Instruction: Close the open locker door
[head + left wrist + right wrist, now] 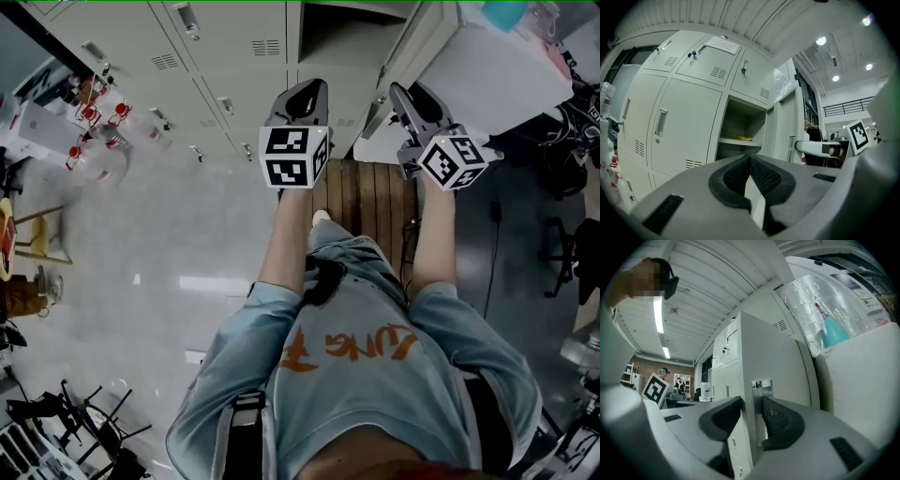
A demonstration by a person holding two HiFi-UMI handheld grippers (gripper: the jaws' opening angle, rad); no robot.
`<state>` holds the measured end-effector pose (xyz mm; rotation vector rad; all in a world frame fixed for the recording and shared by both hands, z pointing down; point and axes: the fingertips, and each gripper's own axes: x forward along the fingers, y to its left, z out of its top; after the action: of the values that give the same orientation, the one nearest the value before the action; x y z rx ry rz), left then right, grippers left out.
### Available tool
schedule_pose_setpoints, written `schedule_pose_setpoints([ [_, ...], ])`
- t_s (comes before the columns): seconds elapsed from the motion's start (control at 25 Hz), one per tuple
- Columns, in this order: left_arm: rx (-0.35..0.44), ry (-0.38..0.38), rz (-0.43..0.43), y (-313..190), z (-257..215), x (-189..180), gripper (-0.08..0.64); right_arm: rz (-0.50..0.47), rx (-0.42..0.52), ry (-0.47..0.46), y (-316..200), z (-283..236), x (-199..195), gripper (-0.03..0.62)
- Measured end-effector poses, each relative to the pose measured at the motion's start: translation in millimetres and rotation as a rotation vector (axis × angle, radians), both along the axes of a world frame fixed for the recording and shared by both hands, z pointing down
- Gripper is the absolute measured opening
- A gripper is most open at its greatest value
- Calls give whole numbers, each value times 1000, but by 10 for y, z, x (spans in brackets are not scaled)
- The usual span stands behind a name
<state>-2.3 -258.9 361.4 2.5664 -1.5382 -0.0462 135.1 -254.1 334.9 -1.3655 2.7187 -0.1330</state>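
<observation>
The open locker [743,126] shows a shelf with a yellow thing [740,138] on it. Its grey door [773,362] stands swung out to the right, also seen edge-on in the head view [398,66]. My right gripper [751,404] is open and straddles the door's free edge just below the metal latch [761,384]; a small gap shows at the right pad [780,420]. In the head view the right gripper [405,98] reaches to the door. My left gripper [750,159] is shut and empty and points at the locker opening from a distance [305,94].
Closed lockers [684,126] fill the wall left of the opening. A white cabinet [506,70] stands just right of the door, with foil and a teal bottle [832,333] on top. A wooden bench [366,197] lies below my arms. Bottles [94,131] stand at the far left.
</observation>
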Motion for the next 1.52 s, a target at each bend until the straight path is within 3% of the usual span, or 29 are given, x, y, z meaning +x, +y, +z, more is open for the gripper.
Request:
schedule_pose_setpoints([
  [0.16,-7,-6,-18,-74,17,-68,18,-38,12,49,-110,15,-283,146],
  [1.04,-23,-50,-183,-824,-48,-686,18,-209,21,100,-1110,20,-1309,104],
  [1.52,10,-81,-257,-1304,-107,-839,18,-174,39,129,-1737,39,-1502,57],
])
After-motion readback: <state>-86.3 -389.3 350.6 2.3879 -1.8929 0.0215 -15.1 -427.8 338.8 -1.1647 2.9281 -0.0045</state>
